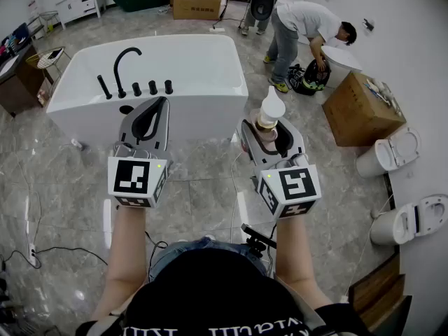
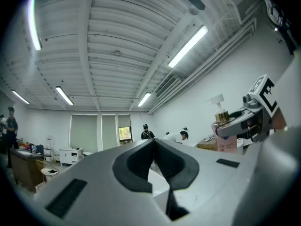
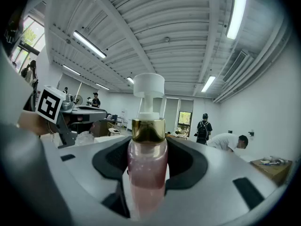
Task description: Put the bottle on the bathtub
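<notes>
A pump bottle (image 1: pixel 270 110) with a white pump head, gold collar and pink liquid stands upright between the jaws of my right gripper (image 1: pixel 269 133), which is shut on it. In the right gripper view the bottle (image 3: pixel 146 164) fills the middle and my right gripper (image 3: pixel 148 147) clamps its body. My left gripper (image 1: pixel 163 105) is shut and empty, level with the right one. Its jaws meet with nothing between them in the left gripper view (image 2: pixel 154 144), where the bottle (image 2: pixel 224 128) shows at the right. The white bathtub (image 1: pixel 203 100) lies just beyond both grippers.
Black faucet and taps (image 1: pixel 129 75) stand on the tub's near-left rim. A person (image 1: pixel 304 30) bends over at the back right. A cardboard box (image 1: pixel 360 110) and two toilets (image 1: pixel 392 152) stand at the right. Cables (image 1: pixel 28 250) lie on the marble floor.
</notes>
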Demonstrator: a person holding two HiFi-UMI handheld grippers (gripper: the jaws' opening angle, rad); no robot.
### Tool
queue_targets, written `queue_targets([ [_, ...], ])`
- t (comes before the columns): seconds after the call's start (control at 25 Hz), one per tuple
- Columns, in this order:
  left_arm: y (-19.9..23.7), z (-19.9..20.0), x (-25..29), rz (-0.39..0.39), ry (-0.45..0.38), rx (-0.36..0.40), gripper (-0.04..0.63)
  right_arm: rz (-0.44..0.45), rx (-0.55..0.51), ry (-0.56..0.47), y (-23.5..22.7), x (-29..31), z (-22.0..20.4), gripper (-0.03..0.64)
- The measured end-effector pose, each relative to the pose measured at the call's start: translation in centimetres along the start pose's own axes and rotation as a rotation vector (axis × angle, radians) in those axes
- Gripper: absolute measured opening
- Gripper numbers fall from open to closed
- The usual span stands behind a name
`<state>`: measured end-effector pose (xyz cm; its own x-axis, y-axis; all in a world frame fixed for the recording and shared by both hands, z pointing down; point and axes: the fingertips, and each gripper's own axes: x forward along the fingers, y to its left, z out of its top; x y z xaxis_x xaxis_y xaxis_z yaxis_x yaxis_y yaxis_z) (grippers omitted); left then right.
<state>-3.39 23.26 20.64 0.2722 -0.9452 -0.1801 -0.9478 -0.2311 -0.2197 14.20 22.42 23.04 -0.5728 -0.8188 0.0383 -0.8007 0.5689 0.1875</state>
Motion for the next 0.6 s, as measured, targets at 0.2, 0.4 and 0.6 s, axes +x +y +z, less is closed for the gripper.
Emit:
queue_targets([
  [0.2, -1.6, -1.4, 1.7, 0.016, -0.006, -0.023, 0.012, 0.007, -0.016, 0.026, -1.8, -0.1, -2.1, 0.224],
  [0.4, -3.3, -2.6, 3.2, 0.016, 0.008, -0.033, 0.012, 0.003, -0.012, 0.041, -4.0, -0.2, -3.2, 0.224],
  [0.6, -4.1, -3.3, 5.3, 0.015, 0.016, -0.034, 0.012, 0.008, 0.039, 0.041, -6.0, 0.6, -4.0, 0.224],
])
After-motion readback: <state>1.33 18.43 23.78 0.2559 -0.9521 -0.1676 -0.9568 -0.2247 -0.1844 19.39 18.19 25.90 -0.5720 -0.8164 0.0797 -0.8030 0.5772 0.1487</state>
